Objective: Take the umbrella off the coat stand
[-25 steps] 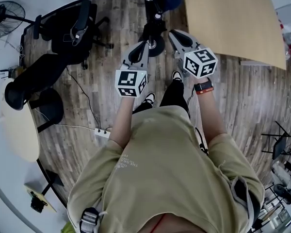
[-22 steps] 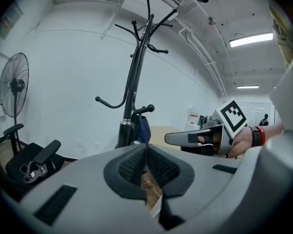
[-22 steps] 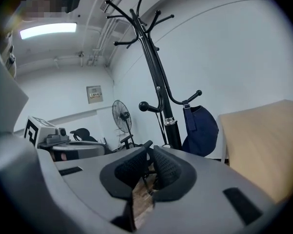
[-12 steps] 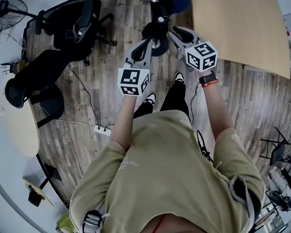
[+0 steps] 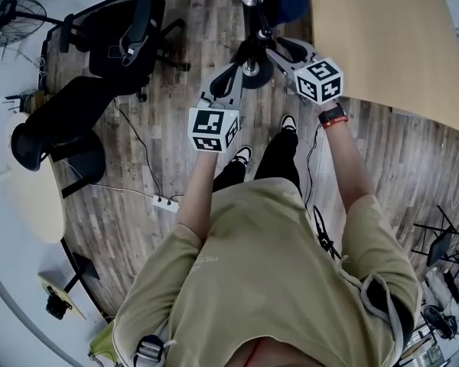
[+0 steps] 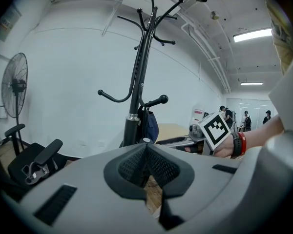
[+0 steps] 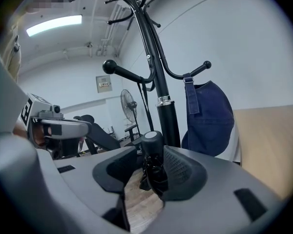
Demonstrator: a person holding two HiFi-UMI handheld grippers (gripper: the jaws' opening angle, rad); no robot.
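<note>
The black coat stand [image 6: 136, 82] rises straight ahead; in the head view its round base [image 5: 251, 71] lies just beyond both grippers. A black folded umbrella [image 7: 154, 167] with a round cap hangs by a thin strap in front of the pole. My right gripper [image 7: 149, 160] has its jaws on either side of the umbrella and they are opening; the pads do not press on it. My left gripper [image 6: 146, 152] is shut with nothing in it and points at the pole, left of the right gripper [image 6: 205, 135]. The umbrella's cap [image 6: 146, 140] peeks over its tips.
A blue bag [image 7: 210, 116] hangs on a hook right of the pole. Black office chairs [image 5: 115, 44] and a standing fan [image 5: 11, 14] are to the left. A wooden tabletop [image 5: 382, 37] lies to the right. A power strip [image 5: 167, 202] with its cable lies on the wood floor.
Both grippers have moved forward towards the stand. The right one has come in close to the pole, and its marker cube has turned.
</note>
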